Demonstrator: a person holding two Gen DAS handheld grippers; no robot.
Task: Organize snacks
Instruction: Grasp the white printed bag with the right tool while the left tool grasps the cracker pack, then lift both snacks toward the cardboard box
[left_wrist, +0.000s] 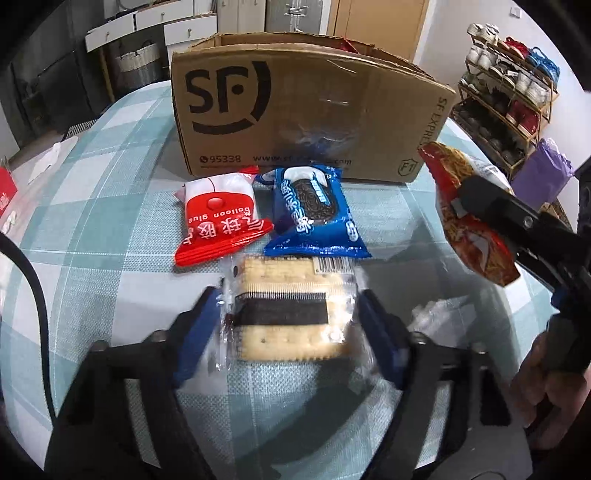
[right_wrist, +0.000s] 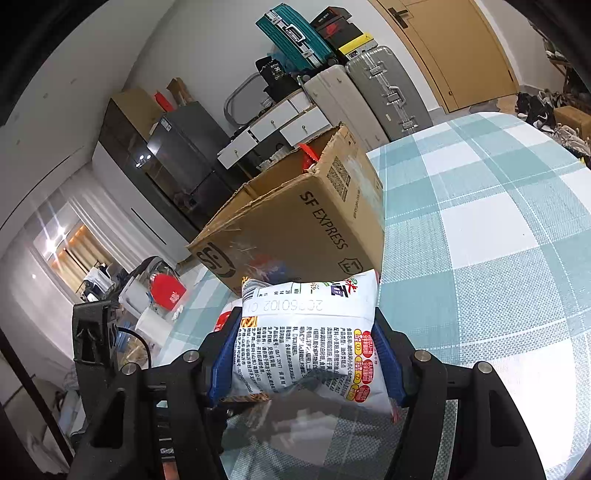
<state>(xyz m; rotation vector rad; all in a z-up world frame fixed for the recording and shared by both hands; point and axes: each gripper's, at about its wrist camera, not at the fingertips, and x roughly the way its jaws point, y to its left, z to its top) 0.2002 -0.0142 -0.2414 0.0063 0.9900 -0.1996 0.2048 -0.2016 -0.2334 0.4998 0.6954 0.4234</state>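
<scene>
My left gripper (left_wrist: 290, 314) has its blue fingers against both sides of a clear-wrapped cracker sandwich pack (left_wrist: 291, 306) on the checked tablecloth. Just beyond lie a blue cookie pack (left_wrist: 314, 214) and a red and white balloon glue pack (left_wrist: 218, 218). Behind them stands an open SF cardboard box (left_wrist: 295, 107). My right gripper (right_wrist: 306, 354) is shut on a noodle snack bag (right_wrist: 310, 339), held in the air to the right of the box (right_wrist: 303, 221); that bag also shows in the left wrist view (left_wrist: 469, 214).
The checked tablecloth (right_wrist: 480, 229) stretches to the right of the box. A shoe rack (left_wrist: 509, 92) and a purple bag (left_wrist: 543, 173) stand past the table's right side. Suitcases (right_wrist: 384, 88) and cabinets stand behind the box. A red packet (left_wrist: 5, 195) lies at the table's left edge.
</scene>
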